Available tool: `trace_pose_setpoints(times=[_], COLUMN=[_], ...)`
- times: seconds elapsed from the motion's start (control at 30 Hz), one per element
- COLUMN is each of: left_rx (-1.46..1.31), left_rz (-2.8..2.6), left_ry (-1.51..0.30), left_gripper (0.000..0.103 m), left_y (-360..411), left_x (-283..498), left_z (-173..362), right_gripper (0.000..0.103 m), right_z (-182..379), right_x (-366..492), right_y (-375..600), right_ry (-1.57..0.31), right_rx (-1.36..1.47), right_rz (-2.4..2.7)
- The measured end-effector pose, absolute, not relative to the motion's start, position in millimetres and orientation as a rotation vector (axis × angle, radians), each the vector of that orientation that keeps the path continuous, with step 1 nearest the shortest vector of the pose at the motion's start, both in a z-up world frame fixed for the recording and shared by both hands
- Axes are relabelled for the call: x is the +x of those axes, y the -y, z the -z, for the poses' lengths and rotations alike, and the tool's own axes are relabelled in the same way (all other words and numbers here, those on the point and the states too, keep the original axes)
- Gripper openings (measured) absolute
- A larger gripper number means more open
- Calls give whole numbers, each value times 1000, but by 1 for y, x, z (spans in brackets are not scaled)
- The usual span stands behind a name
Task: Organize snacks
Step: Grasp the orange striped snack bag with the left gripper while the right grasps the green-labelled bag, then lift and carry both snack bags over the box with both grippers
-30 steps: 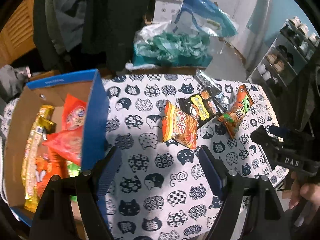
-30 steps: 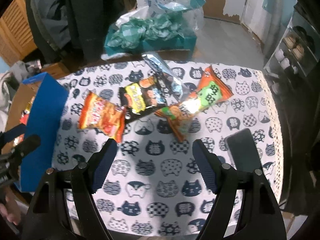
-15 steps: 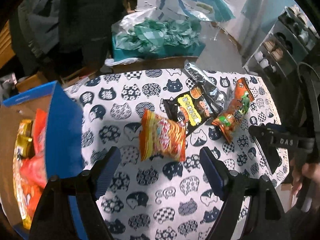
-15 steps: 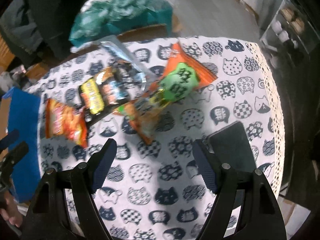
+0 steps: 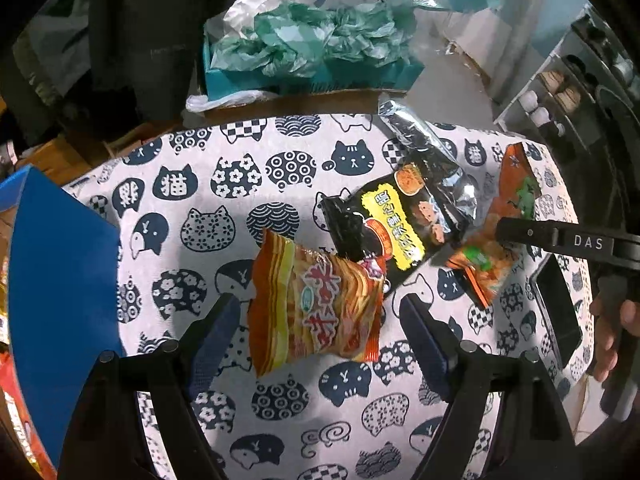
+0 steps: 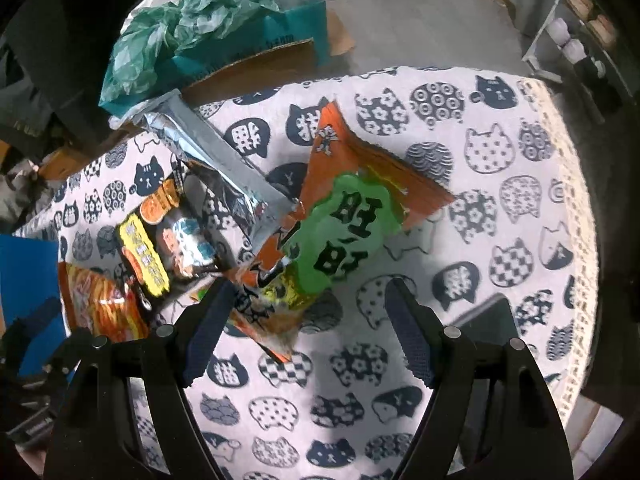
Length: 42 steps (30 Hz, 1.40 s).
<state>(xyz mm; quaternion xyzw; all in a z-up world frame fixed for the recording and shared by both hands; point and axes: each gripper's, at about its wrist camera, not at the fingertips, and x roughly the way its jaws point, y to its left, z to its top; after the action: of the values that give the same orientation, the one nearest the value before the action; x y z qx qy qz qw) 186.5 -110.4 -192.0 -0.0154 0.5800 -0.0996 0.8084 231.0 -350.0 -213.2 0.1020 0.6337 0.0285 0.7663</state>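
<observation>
Your left gripper (image 5: 320, 320) is spread wide, its fingers either side of the orange noodle packet (image 5: 316, 308) lying flat on the cat-print tablecloth (image 5: 240, 168), not yet pinching it. Your right gripper (image 6: 308, 312) is also released, straddling the lower end of the orange-and-green packet (image 6: 340, 224). A black snack bag (image 5: 392, 220) lies between them, seemingly overlapping both. The blue box (image 5: 60, 264) sits at left.
</observation>
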Motion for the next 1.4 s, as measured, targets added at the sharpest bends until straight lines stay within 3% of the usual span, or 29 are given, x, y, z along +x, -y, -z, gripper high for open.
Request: trace_pose_setpoints(times=[0.37, 0.47, 0.53, 0.6, 0.63, 0.67, 0.8, 1.4], left_rx=[-45, -63, -72, -80, -77, -68, -61, 52], left_rz=[228, 234, 239, 260, 265, 266, 303, 299], left_ry=[-1301, -1307, -1300, -1290, -1289, -1291, -1313, -1192], left_gripper=[83, 83, 83, 83, 77, 66, 40, 34], left_y=[117, 116, 116, 116, 117, 118, 121, 116], left_x=[191, 192, 192, 192, 193, 193, 191, 138], left_z=[220, 224, 225, 225, 226, 227, 230, 183], right_gripper=[77, 63, 44, 39, 36, 36, 34, 33], right_z=[245, 250, 253, 254, 254, 255, 253, 196], right_x=[242, 238, 235, 230, 227, 225, 212, 134], right_y=[344, 340, 336, 334, 333, 333, 332, 323], right_ry=[-1398, -1401, -1405, -1396, -1394, -1391, -1376, -1294], right_rx=[181, 136, 101, 50, 33, 23, -33, -37], right_rz=[-69, -89, -98, -99, -99, -98, -93, -116])
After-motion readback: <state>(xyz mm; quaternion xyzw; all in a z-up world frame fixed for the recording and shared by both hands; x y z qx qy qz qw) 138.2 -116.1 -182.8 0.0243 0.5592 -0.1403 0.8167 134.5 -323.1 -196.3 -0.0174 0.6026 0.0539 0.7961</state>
